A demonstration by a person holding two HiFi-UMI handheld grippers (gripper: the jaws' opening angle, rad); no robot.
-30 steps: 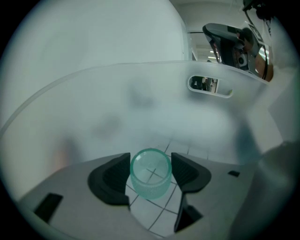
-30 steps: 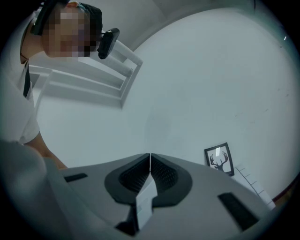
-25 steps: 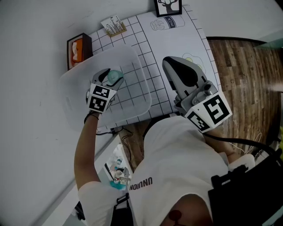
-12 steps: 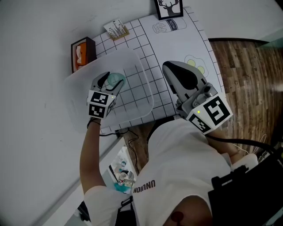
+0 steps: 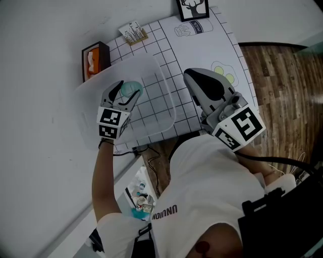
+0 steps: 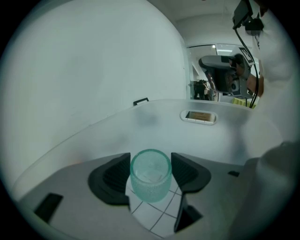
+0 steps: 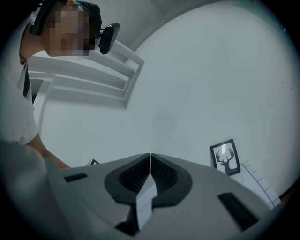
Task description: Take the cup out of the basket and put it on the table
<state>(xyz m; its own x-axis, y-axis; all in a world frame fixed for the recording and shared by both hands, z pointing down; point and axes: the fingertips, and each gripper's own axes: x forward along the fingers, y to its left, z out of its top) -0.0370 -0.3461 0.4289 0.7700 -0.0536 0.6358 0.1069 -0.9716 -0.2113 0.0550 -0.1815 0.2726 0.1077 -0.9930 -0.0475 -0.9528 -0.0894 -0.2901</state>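
Note:
A pale green textured glass cup (image 6: 150, 174) stands upright between the pads of my left gripper (image 6: 150, 176), which is shut on it, both pads against its sides. In the head view the cup (image 5: 132, 88) and left gripper (image 5: 127, 93) are inside the translucent plastic basket (image 5: 160, 108) on the table's left part. My right gripper (image 5: 191, 76) hovers over the gridded tablecloth to the right of the basket. Its jaws meet with nothing between them (image 7: 149, 161).
An orange tissue box (image 5: 94, 59) stands behind the basket at the wall. A small card holder (image 5: 133, 30) and a deer picture frame (image 5: 193, 8) sit at the table's far edge. Wooden floor (image 5: 275, 75) lies to the right of the table.
The left gripper has stayed shut on the cup inside the basket, with its rear marker cube drawn slightly back toward the person. The right gripper has hardly moved.

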